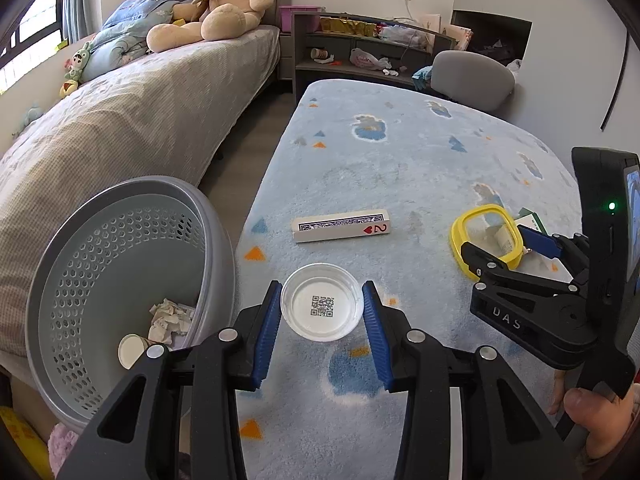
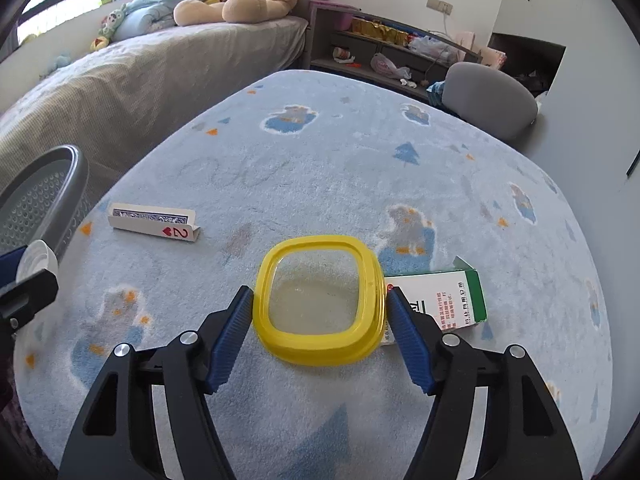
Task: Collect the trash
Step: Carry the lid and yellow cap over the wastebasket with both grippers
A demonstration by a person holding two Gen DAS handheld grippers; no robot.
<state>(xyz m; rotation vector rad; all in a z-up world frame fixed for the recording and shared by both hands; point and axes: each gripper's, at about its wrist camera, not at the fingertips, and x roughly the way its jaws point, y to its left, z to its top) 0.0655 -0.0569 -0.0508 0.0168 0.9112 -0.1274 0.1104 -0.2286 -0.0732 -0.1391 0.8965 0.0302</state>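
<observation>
My left gripper (image 1: 322,285) is shut on a clear round plastic lid (image 1: 322,308) with a QR code, held just above the blue rug beside the grey basket (image 1: 120,200). In the right wrist view that lid (image 2: 36,258) shows at the left edge. A yellow-rimmed square lid (image 2: 320,300) lies on the rug between the fingers of my right gripper (image 2: 318,291). Its jaws stand open, and the fingertips (image 2: 244,300) sit close against the rim on either side. The left wrist view shows that gripper around the yellow lid (image 1: 486,236) too.
The basket holds crumpled paper (image 1: 170,318) and a paper cup (image 1: 130,350). A playing-card box (image 2: 154,224) lies on the rug (image 2: 320,160). A green and white carton (image 2: 444,296) lies behind the yellow lid. A bed (image 1: 100,128), shelves (image 1: 360,52) and a grey chair (image 1: 472,76) ring the rug.
</observation>
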